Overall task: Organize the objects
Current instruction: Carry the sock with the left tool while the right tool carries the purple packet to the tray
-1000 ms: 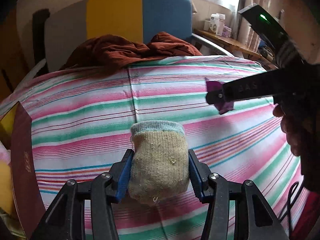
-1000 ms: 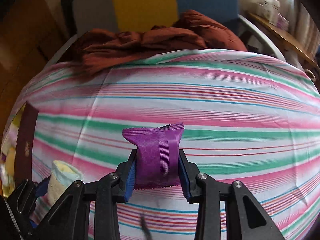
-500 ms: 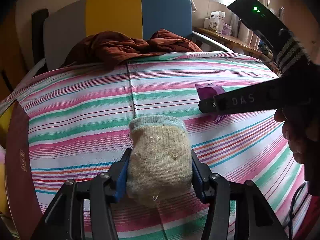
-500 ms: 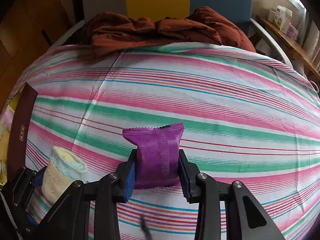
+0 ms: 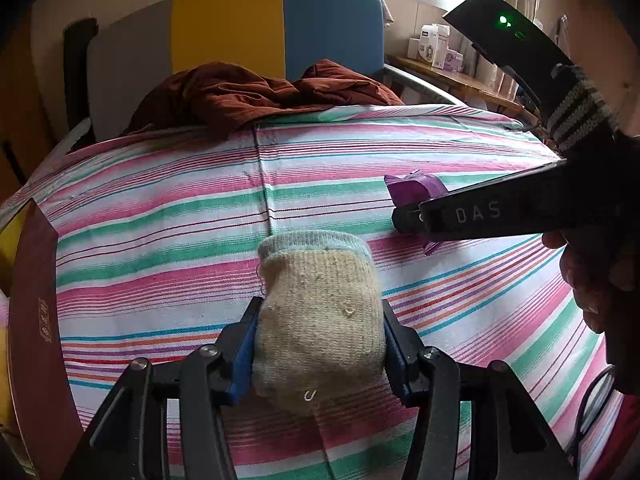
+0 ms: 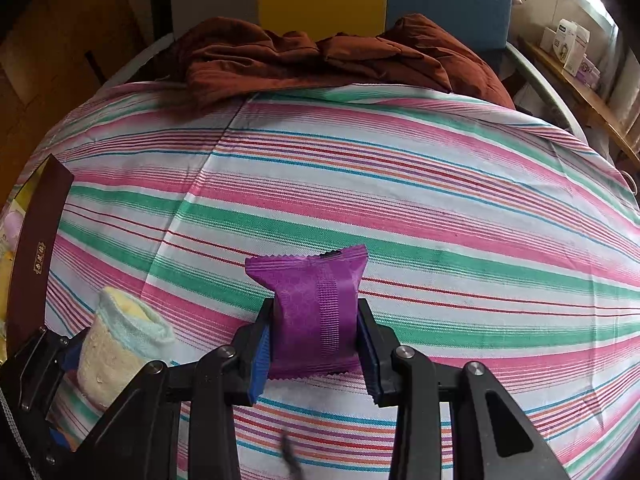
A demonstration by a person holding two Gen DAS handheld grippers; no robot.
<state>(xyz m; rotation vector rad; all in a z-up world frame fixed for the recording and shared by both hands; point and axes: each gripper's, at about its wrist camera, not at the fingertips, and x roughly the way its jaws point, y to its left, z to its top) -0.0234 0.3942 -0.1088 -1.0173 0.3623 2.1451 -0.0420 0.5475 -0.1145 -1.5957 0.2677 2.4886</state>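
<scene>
Shifted since a second ago: more of the striped bedcover now visible in the right wrist view, with the brown garment lower in frame; grips unchanged.

Left gripper clamped on a rolled beige sock, blue pads pressing both flanks. Long axis of the roll running straight out along the fingers, pale blue cuff end pointing away from the camera, toward the headboard, rounded end nearest the lens. Held above the bedcover, not touching it.

Right gripper closed narrow on a purple snack packet, pads squeezing its waist. Packet upright between the fingers, long axis along them, crimped far edge toward the garment, crimped near edge just below the pads, back seam facing the lens.

Seen only from the left wrist: a hand around the right tool's handle, a green light on that tool, and the packet edge-on, poking past the black finger. Seen only from the right wrist: the sock's open cuff with its yellow lining, at lower left. Dark red box at the bed's left edge in both.
</scene>
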